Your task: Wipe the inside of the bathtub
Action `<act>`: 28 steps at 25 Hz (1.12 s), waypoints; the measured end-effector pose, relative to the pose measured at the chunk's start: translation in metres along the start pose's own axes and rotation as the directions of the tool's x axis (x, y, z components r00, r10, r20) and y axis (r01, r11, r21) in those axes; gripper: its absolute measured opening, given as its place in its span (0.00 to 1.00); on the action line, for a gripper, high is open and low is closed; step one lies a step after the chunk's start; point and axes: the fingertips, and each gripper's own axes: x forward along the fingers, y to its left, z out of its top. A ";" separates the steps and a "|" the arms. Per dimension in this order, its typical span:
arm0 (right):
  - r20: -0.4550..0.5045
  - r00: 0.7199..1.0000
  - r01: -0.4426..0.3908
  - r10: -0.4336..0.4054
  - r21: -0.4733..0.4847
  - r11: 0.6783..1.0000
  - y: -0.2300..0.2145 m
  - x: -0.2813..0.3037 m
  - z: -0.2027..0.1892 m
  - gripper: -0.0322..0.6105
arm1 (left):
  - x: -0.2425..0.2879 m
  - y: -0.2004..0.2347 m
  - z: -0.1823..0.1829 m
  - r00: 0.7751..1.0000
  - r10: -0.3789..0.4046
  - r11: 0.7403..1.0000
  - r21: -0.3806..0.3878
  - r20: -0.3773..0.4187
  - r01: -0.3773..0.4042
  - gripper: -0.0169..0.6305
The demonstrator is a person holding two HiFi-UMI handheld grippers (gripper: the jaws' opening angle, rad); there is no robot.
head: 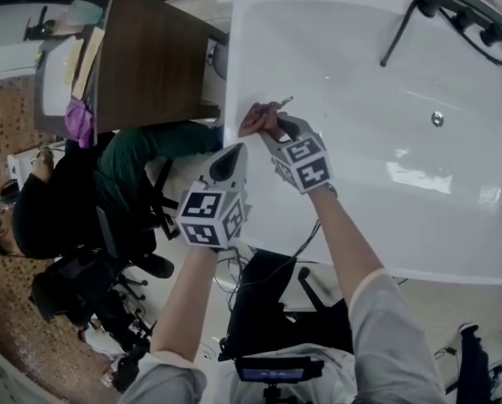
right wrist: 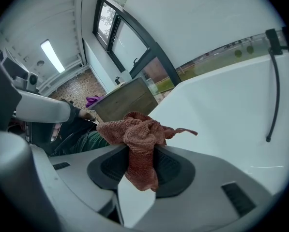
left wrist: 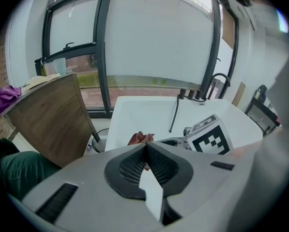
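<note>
The left gripper is seen in its own view with its jaws pressed together and nothing between them; it is held outside the tub's near edge. Just beyond it, the right gripper is clamped on a brown cloth, which is bunched above the jaws with a tail hanging below them. That grip is made plain only in the right gripper view. In the head view, the cloth is shown merely as a small wad at the right gripper's tip, over the near left part of the bathtub.

The wiping step is judged to be at its start. Whether the cloth is touching the tub wall cannot be told. Next, the cloth would need to be pressed flat against the white surface and drawn across it toward the drain, which is shown by the head view alone. Farther off, a black hose is laid down the far wall.
</note>
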 end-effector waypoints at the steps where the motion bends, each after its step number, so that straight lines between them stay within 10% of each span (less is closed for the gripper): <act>1: -0.006 1.000 -0.004 0.004 -0.002 1.000 -0.002 0.008 -0.001 0.28 | 0.006 0.002 0.000 1.000 -0.003 1.000 -0.002 -0.002 0.003 0.04; 28: -0.049 0.996 -0.071 0.075 0.062 0.996 -0.069 0.099 -0.028 0.26 | 0.080 0.011 -0.026 0.995 -0.078 0.989 -0.129 -0.060 0.070 0.04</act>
